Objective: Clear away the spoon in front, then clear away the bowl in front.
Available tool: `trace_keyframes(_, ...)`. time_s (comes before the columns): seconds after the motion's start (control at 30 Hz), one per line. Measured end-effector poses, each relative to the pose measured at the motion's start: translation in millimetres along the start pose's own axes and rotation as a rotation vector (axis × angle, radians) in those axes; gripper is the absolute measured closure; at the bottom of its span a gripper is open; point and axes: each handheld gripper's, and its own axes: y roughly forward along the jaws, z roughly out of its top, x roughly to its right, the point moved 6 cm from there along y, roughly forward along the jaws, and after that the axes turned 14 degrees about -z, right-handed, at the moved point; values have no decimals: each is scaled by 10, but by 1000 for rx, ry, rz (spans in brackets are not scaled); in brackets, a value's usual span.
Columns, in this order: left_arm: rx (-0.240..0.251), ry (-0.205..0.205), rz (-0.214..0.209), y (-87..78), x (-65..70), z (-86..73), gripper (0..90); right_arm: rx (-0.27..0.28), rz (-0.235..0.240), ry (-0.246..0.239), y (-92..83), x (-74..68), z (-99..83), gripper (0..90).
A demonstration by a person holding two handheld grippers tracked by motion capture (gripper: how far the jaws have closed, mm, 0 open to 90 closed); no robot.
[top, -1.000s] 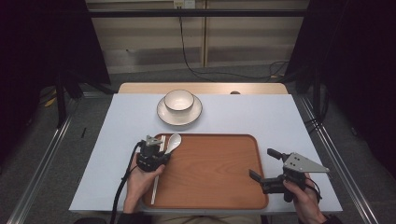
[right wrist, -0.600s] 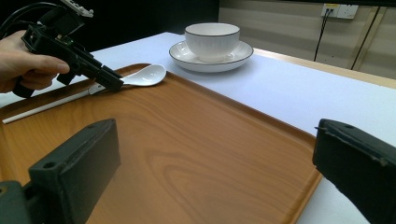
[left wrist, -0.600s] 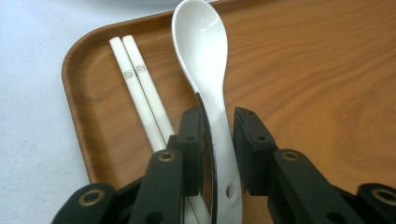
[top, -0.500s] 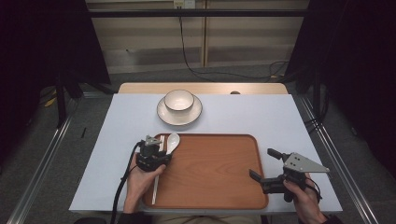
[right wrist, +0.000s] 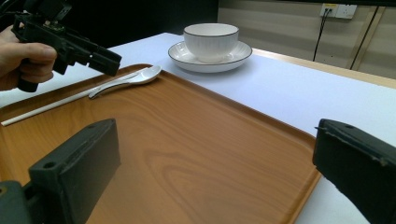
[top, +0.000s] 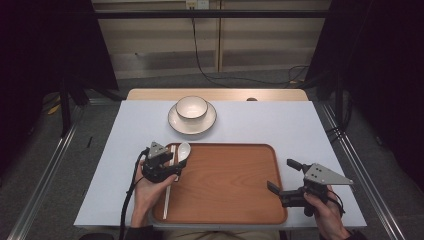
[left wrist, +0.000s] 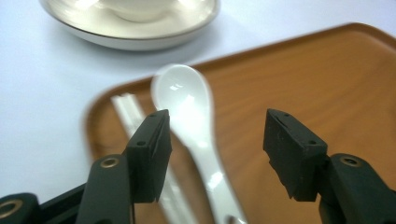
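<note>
Spoon (left wrist: 187, 112): white glazed ceramic, glossy w/ highlights, oval scoop bowl narrowing to a short curved handle. Lies flat in the tray's (top: 240, 200) near-left corner, scoop end toward the far rim, handle running back under the left gripper (top: 172, 161). Just beside it, on its left in the left gripper view, a pair of pale thin chopsticks (left wrist: 128, 109), straight, lying along the tray's left edge.

Tray is wood-grain, reddish-brown, rounded rect. w/ a low raised rim; smooth matte face. It holds the spoon + chopsticks; the rest of its floor is bare wood. It sits on a flat pale blue-white tabletop (top: 280, 125).

Beyond the tray: white bowl (top: 192, 106), ribbed outside, thin dark rim line, standing in a shallow white saucer (top: 176, 123) w/ the same dark edge. Can't tell if anything's in the bowl.

Left gripper: black blocky pads, jaws have just been opening, now spread wide; spoon handle lies between them, pads not pressing it. Right gripper (top: 282, 175) at the tray's near-right edge, jaws spread wide over bare tray, nothing between.
</note>
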Motion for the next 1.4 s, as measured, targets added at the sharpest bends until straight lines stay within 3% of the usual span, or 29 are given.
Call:
trace_keyframes(0.1,27,17,15,-14,-58,32,313,1,-1,1,-2,1,1,4)
trace_keyframes(0.17,44,5,10,-19,-85,59,218,1,-3,3,3,0,3,4)
trace_keyframes(0.23,69,5,42,-13,-117,89,101,1,1,4,1,-4,4,4)
trace_keyframes(0.33,88,11,30,-19,-153,118,42,1,0,4,3,-3,4,4)
trace_keyframes(0.43,110,22,38,-39,-197,134,30,0,-2,3,3,-1,4,4)
trace_keyframes(0.6,158,6,69,-73,-296,216,25,2,-1,6,4,-10,6,4)
trace_keyframes(0.77,160,27,93,-50,-371,309,31,2,-1,7,5,-5,8,4)
trace_keyframes(0.9,181,31,40,-51,-391,415,36,2,-5,8,9,0,6,4)
trace_keyframes(1.07,180,39,32,-26,-440,546,36,12,0,12,-2,-1,16,4)
trace_keyframes(1.13,175,25,4,4,-482,582,37,8,-2,13,-4,4,13,4)
trace_keyframes(1.4,174,25,34,73,-644,705,43,10,-3,11,6,9,17,3)
